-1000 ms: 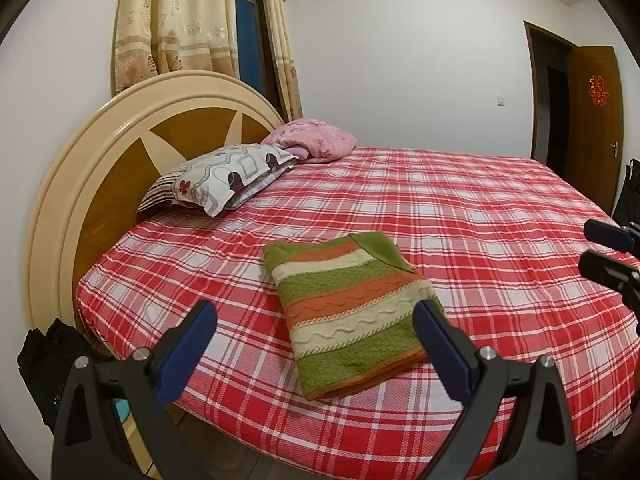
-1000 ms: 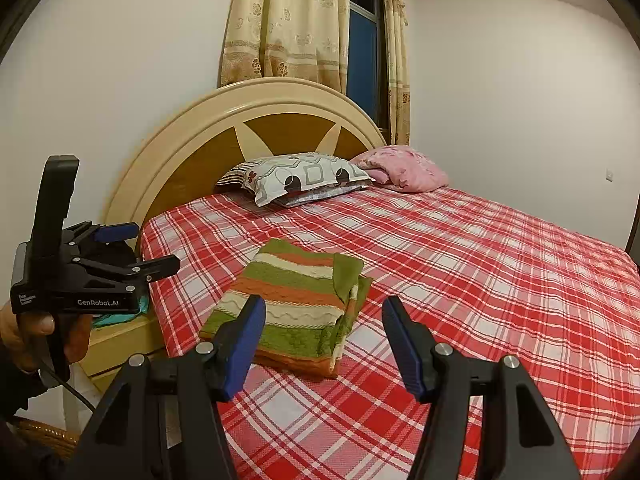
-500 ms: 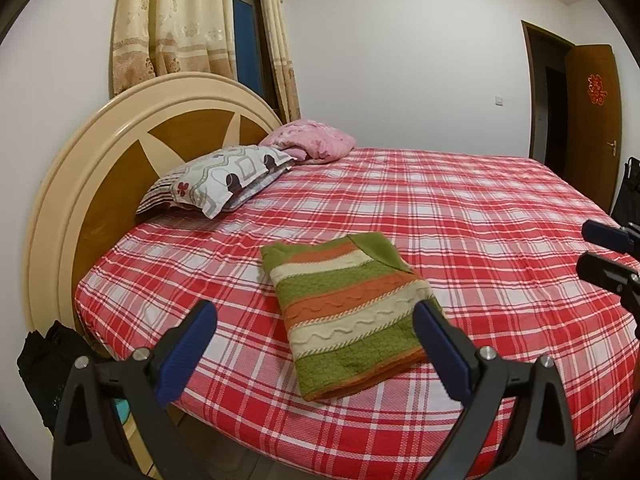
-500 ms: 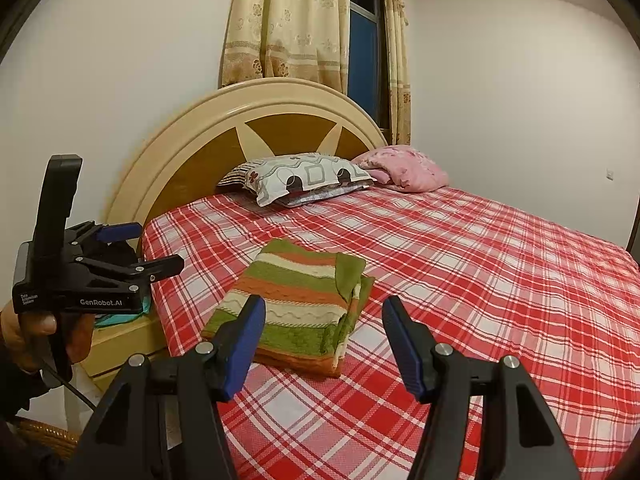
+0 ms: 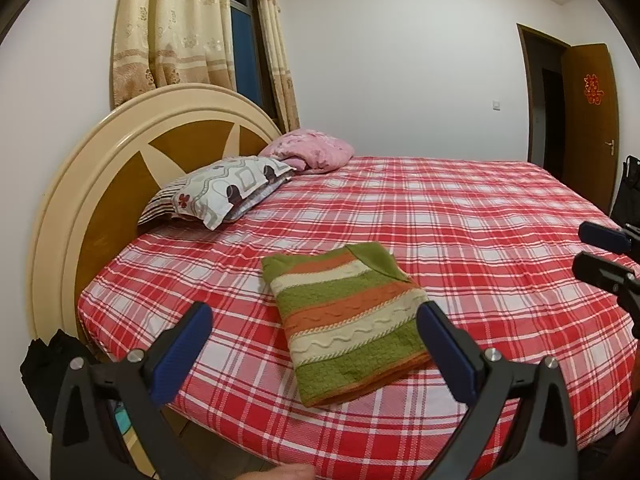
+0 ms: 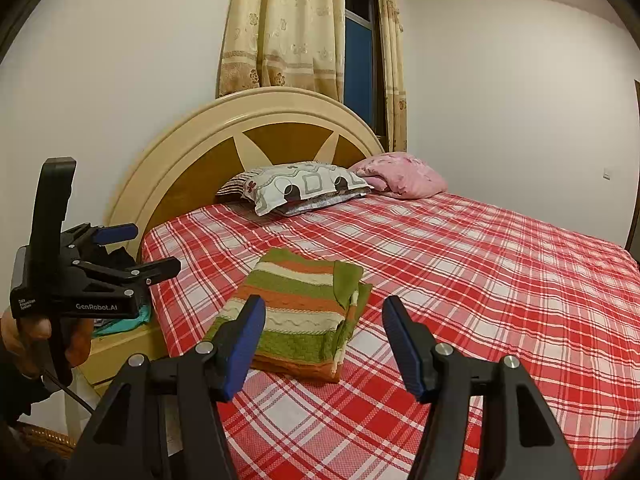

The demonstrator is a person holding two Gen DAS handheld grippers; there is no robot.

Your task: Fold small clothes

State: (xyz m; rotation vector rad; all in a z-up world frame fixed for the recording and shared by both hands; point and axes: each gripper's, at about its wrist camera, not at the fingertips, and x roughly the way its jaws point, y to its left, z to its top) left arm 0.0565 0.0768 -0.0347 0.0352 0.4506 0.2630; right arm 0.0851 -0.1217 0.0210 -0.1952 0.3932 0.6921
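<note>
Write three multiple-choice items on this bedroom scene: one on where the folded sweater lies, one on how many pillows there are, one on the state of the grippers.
1. Where does the sweater lie?
A. On the bed, near its front edge
B. On the pillows
C. On the floor

2. How many pillows lie by the headboard?
A. None
B. Two
C. Five

3. How are the left gripper and right gripper?
A. Both shut on the sweater
B. One open, one shut on a pillow
C. Both open, holding nothing

Answers:
1 A: the folded sweater rests flat on the plaid sheet near the front edge.
2 B: a patterned pillow and a pink pillow show.
3 C: blue pads stand apart in both views, clear of the cloth.
</note>
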